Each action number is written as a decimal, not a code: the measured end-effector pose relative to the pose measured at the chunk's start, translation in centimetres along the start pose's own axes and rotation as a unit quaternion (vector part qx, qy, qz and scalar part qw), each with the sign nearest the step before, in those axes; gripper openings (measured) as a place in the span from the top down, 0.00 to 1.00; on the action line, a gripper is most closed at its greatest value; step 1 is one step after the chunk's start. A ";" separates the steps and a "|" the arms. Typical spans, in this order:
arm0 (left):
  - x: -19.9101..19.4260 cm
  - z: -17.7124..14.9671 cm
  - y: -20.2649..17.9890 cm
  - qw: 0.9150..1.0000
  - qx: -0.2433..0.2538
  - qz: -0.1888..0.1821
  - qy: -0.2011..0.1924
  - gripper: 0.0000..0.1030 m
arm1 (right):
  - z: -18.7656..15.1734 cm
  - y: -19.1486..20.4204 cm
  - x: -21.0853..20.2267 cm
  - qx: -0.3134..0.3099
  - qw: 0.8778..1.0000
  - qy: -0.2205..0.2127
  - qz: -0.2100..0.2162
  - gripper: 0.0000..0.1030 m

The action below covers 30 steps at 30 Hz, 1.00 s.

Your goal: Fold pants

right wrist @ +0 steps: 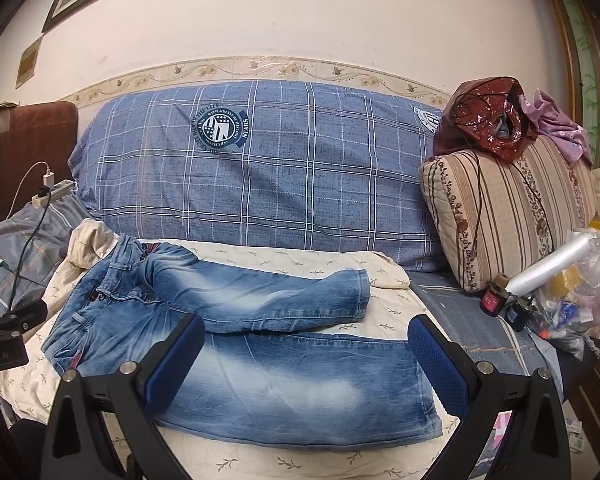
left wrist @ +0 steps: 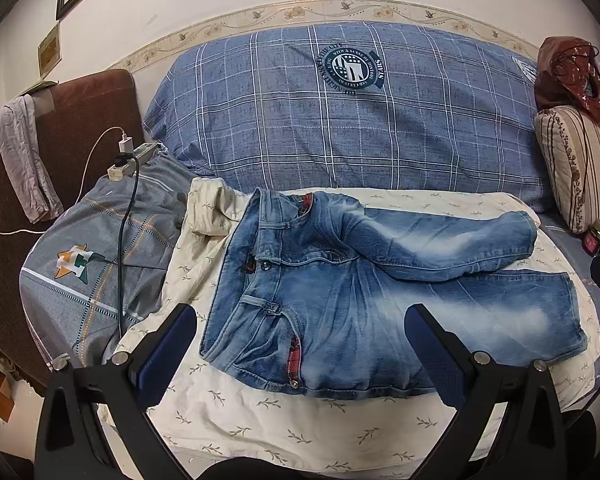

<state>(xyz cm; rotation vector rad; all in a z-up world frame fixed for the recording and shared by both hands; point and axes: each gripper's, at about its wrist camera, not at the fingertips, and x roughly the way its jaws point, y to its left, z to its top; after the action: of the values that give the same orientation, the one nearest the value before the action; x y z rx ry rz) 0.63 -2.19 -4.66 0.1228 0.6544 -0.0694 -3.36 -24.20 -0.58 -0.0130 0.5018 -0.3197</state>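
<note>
Faded blue jeans [left wrist: 360, 300] lie flat on a cream leaf-print sheet [left wrist: 260, 412], waist to the left and legs running right. The far leg lies bent, its lower part resting across the near leg. My left gripper [left wrist: 300, 320] hovers open over the waist and hip area, its blue-padded fingers apart and holding nothing. In the right wrist view the jeans [right wrist: 260, 380] fill the middle, and my right gripper [right wrist: 306, 332] stands open above the near leg, also holding nothing. The sheet [right wrist: 340, 460] shows in front of the hem.
A big blue plaid cushion [left wrist: 320, 120] backs the bed. A power strip [left wrist: 134, 158] with cables sits on grey bedding [left wrist: 100, 260] at the left, beside a brown chair [left wrist: 80, 120]. At the right stand a striped cushion [right wrist: 512, 216], a small bottle [right wrist: 492, 300] and plastic bags [right wrist: 580, 292].
</note>
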 end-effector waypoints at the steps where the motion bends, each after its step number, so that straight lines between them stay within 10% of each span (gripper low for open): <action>1: 0.0 0.0 0.0 1.000 0.000 0.001 -0.001 0.00 | 0.0 0.0 0.0 0.000 1.000 0.000 0.000 0.00; 30: 1.6 -0.2 0.6 1.000 -0.007 0.006 0.011 0.00 | -0.3 -0.2 1.2 -0.002 1.000 0.010 -0.008 0.00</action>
<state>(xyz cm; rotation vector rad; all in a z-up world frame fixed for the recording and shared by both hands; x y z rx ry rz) 1.85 -1.63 -5.77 0.1133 0.6764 -0.0527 -2.58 -24.68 -1.42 -0.0173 0.5227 -0.3342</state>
